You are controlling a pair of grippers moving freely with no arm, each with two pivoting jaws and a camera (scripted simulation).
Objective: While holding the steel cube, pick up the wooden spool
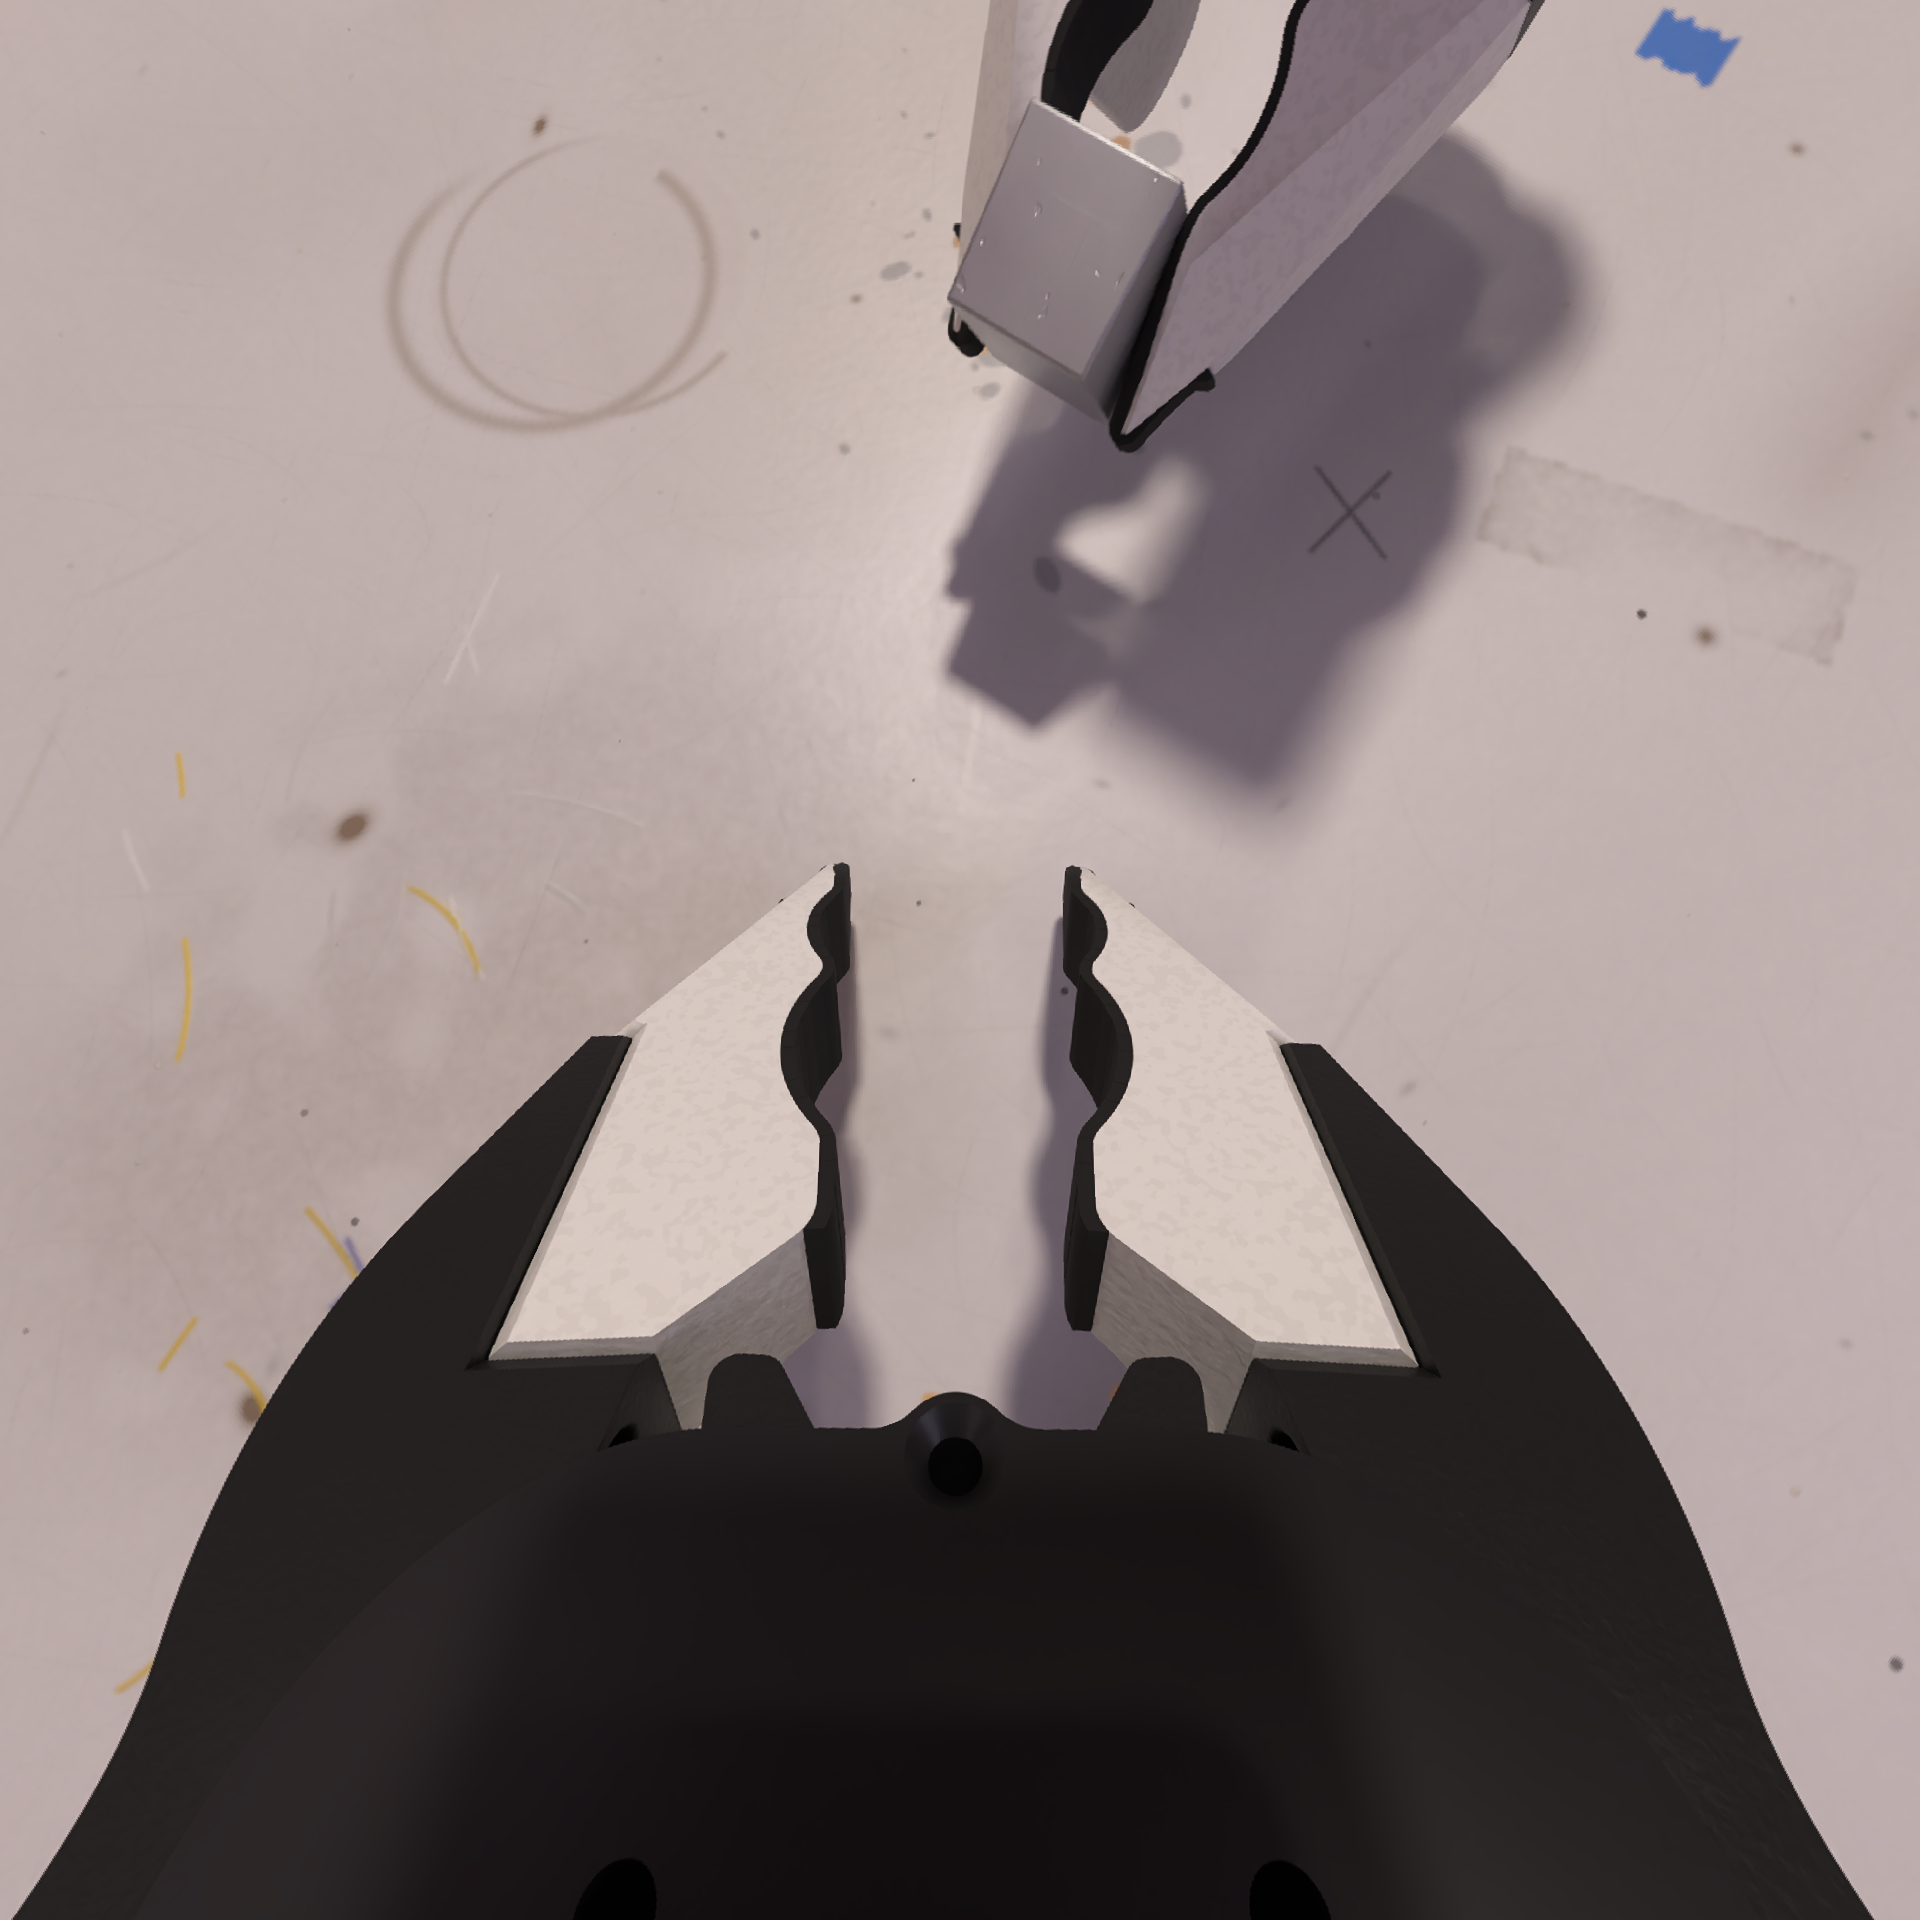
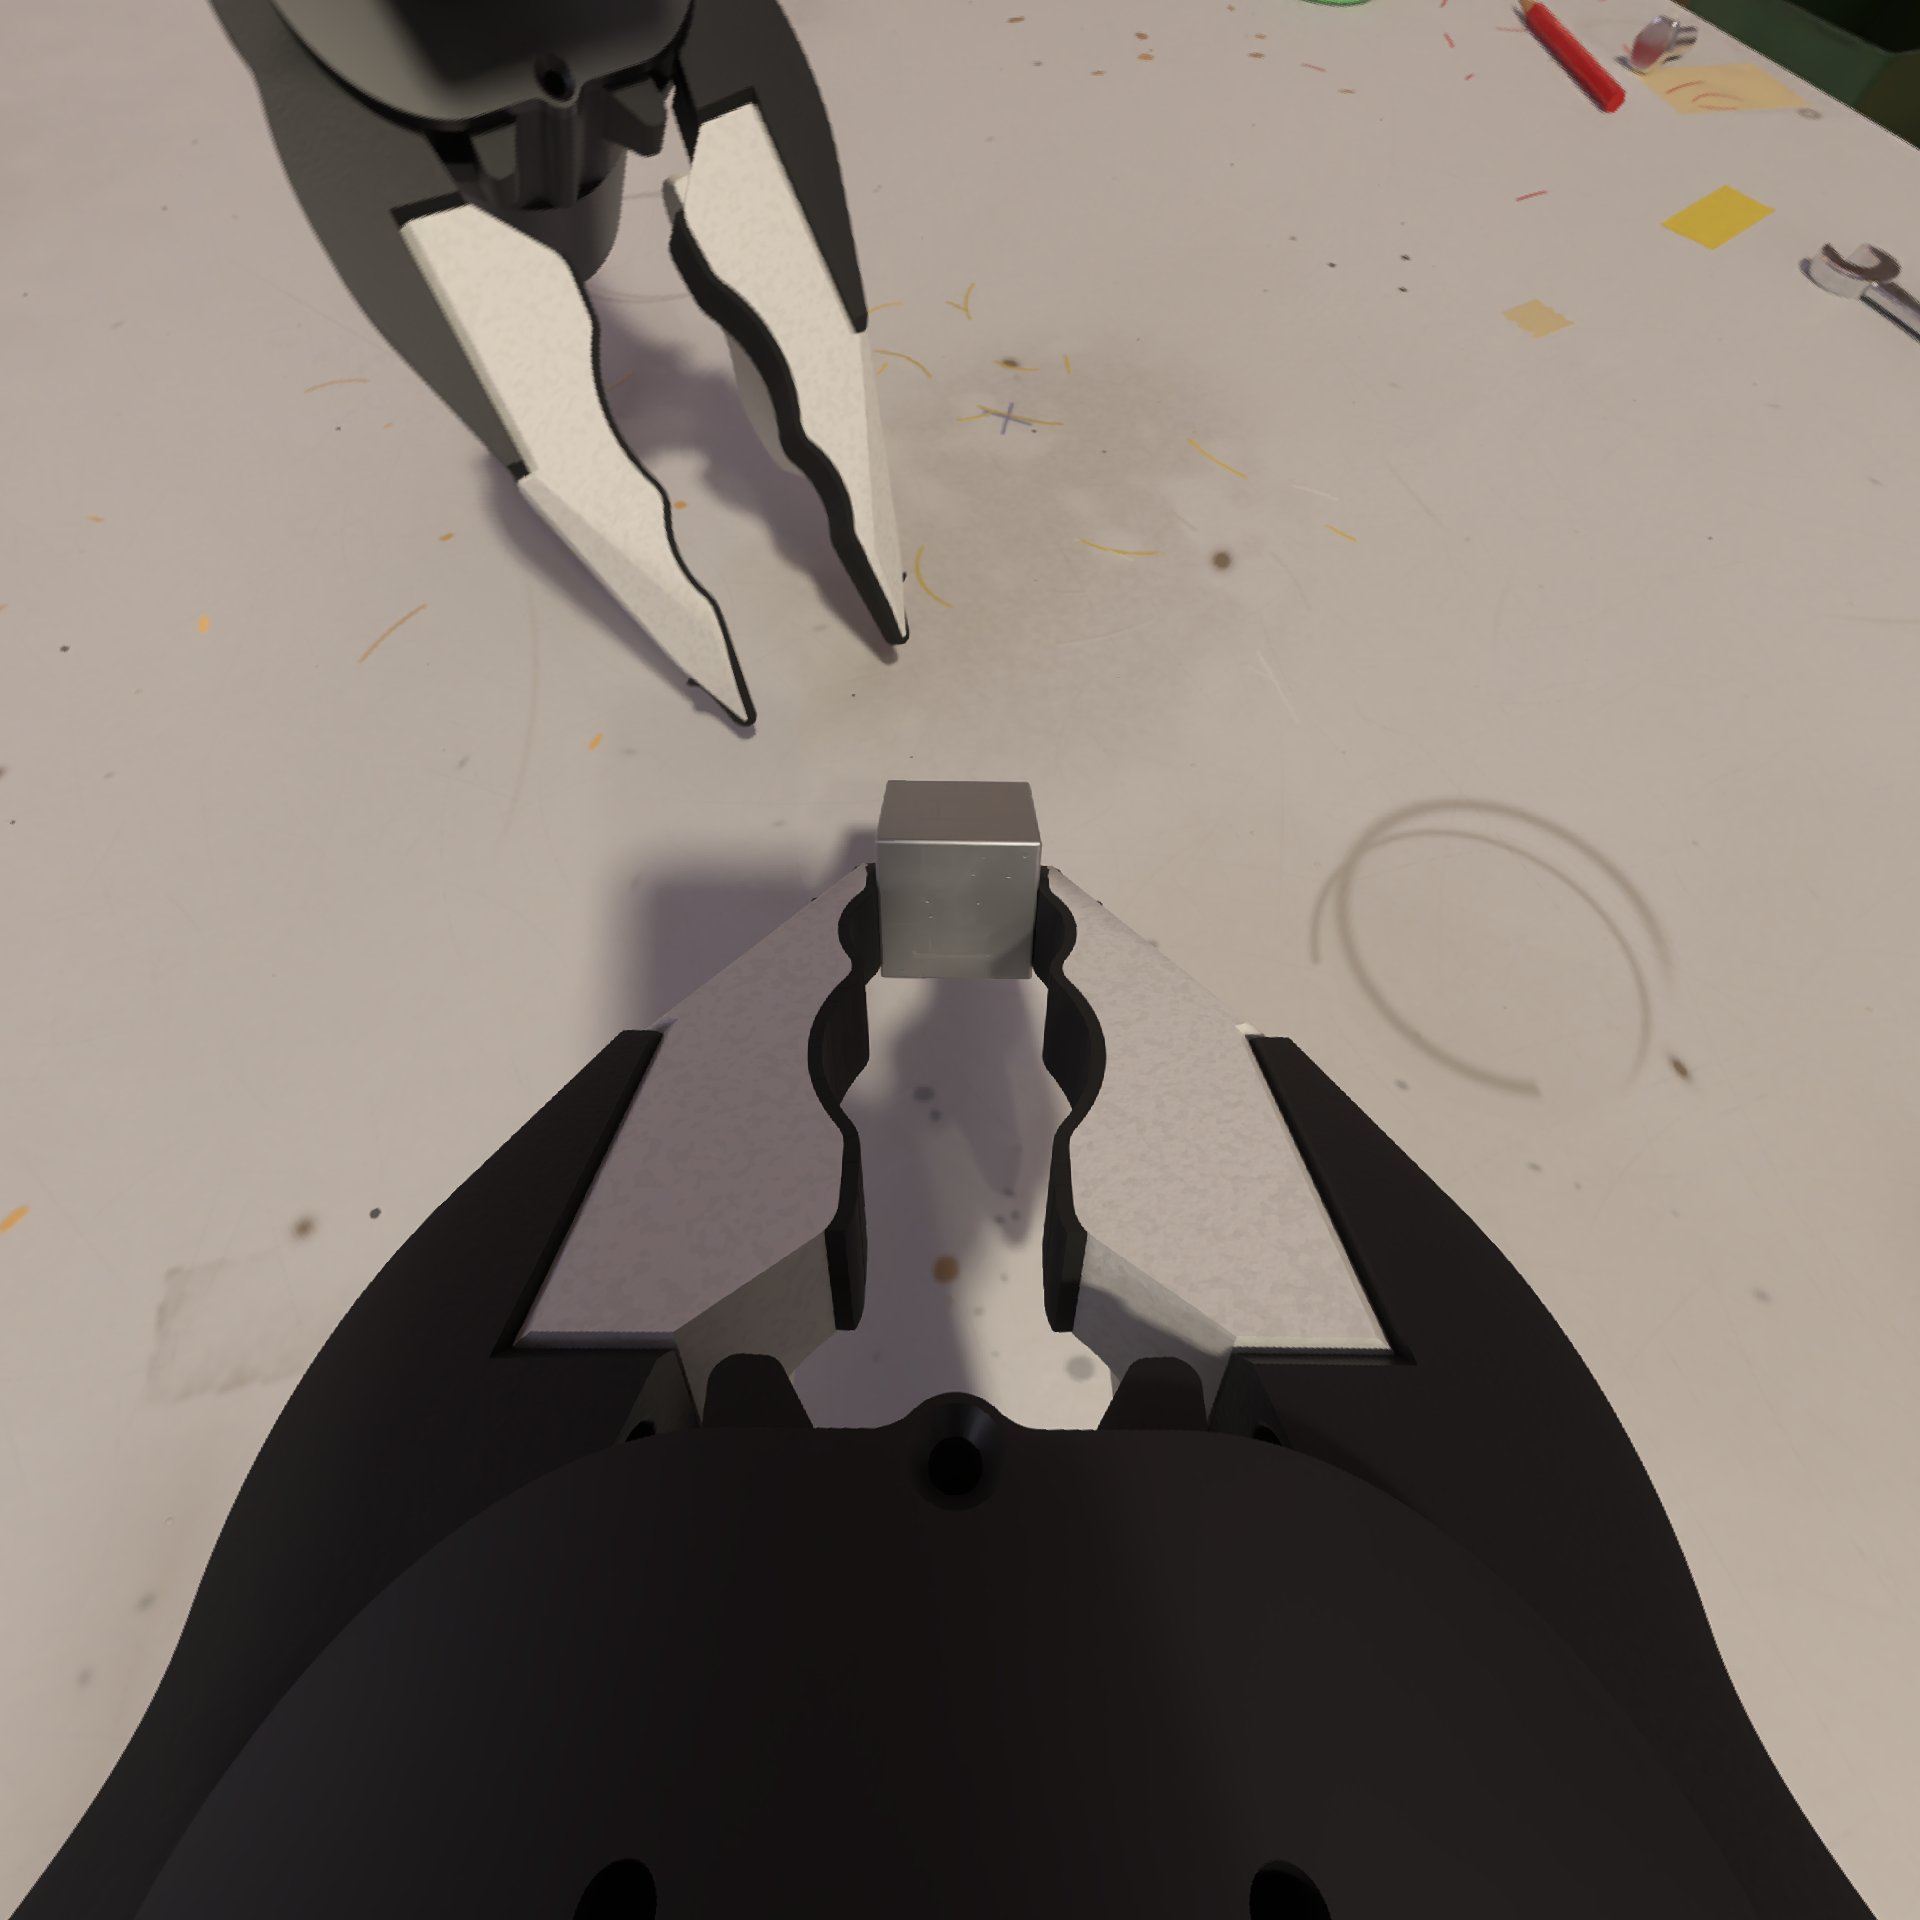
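A small steel cube [image 2: 958,883] is clamped between the fingertips of my right gripper [image 2: 956,873], above the pale tabletop [image 2: 1247,675] with its shadow below. In the left wrist view the same cube [image 1: 1070,260] shows at the top, held by the right gripper [image 1: 1049,379]. My left gripper [image 1: 956,883] is open and empty, with bare tabletop between its fingers. In the right wrist view it [image 2: 819,675] points down at the table, just beyond and left of the cube. No wooden spool shows in either view.
A red pencil [image 2: 1574,57], a small metal piece [image 2: 1660,42], a yellow square [image 2: 1716,215] and a wrench [image 2: 1865,281] lie at the far right near the table edge. The tabletop has a ring stain [image 1: 556,286], a pencilled cross [image 1: 1349,512] and blue tape [image 1: 1688,47].
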